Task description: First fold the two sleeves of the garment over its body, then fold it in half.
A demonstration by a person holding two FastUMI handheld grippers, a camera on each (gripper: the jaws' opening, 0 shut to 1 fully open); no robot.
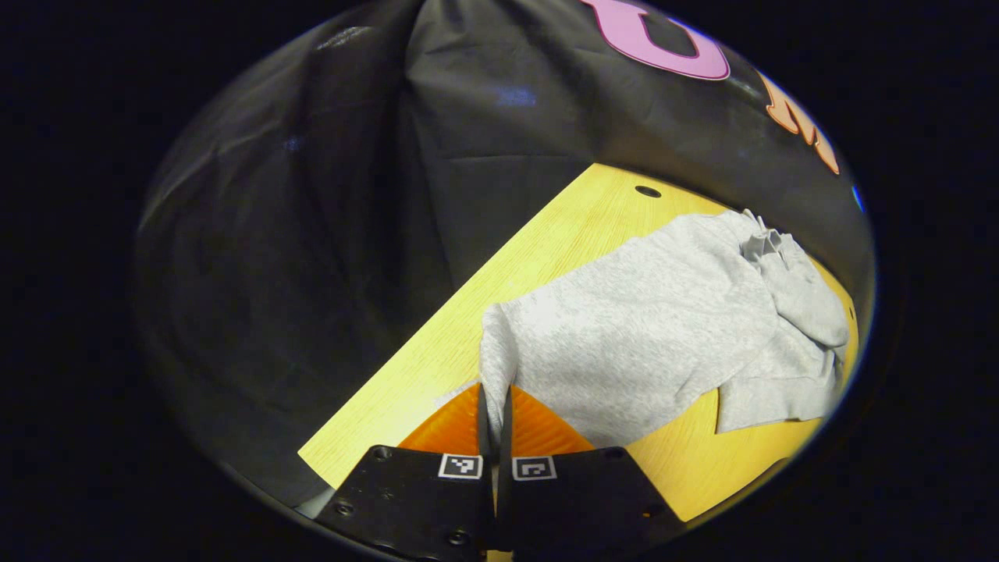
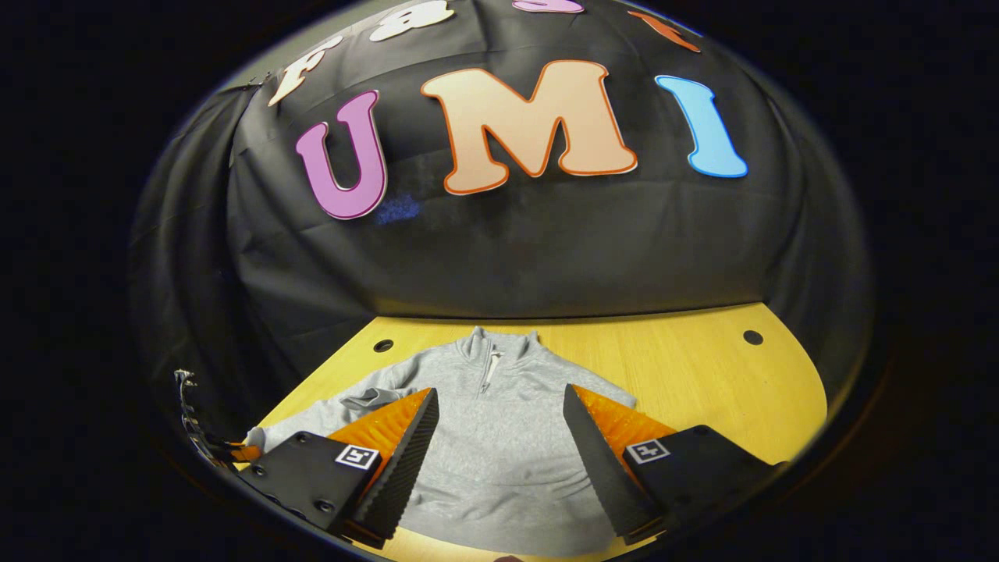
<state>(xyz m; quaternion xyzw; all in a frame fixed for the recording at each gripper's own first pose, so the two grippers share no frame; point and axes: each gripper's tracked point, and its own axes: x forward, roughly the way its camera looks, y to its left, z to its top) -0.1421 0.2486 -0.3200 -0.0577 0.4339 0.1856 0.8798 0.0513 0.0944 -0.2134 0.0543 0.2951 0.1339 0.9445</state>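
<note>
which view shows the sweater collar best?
Right gripper view: the collar faces the camera, zip placket visible, above the open right gripper. Left gripper view shows it only as a bunched edge at the grey sweater's far end.

garment [image 2: 499, 460] hem cut off, fingers [image 2: 406, 453] cover sides

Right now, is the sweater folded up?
Partly. One sleeve lies over the sweater; the left gripper pinches a raised edge. Not yet halved.

I see a light wooden worktop [image 2: 702, 367] with round holes [image 2: 752, 337] near its far edge. Behind it, I see the booth's black cloth wall [image 2: 546, 250] hanging in creases.
</note>
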